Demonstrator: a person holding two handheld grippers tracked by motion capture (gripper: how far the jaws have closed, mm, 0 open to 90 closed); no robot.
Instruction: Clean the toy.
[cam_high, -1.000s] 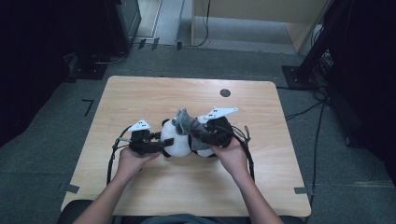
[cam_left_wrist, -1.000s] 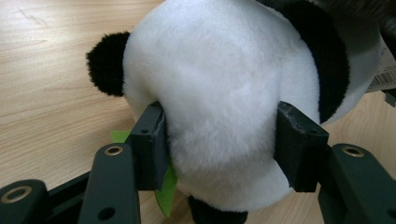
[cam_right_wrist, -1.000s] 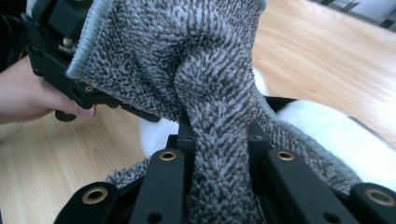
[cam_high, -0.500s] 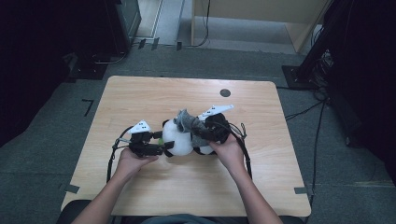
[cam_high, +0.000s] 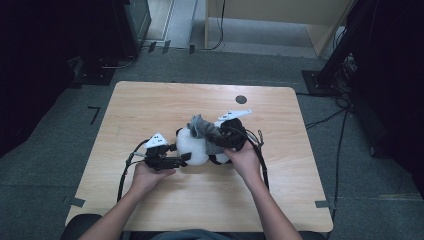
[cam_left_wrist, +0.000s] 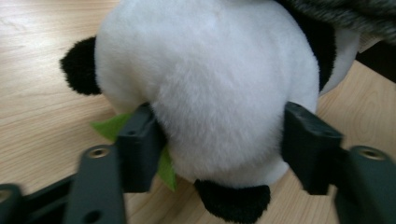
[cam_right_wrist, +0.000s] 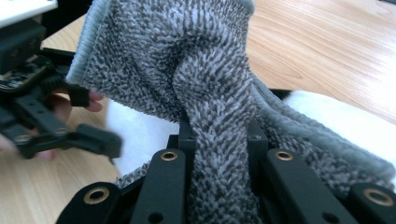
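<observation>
Plush panda (cam_high: 194, 146) lay on its side near the middle of the table (cam_high: 150, 100), a grey cloth (cam_high: 202, 127) draped over its upper part. Left gripper (cam_high: 185, 158) sat at the panda's near left side; its jaws had just been closing, straddling the white belly (cam_left_wrist: 219, 93), left jaw touching the fur and a green leaf (cam_left_wrist: 109, 127), right jaw just beside. Right gripper (cam_high: 220, 137), against the panda's right side, pinched a fold of the cloth (cam_right_wrist: 215, 140) tight.
</observation>
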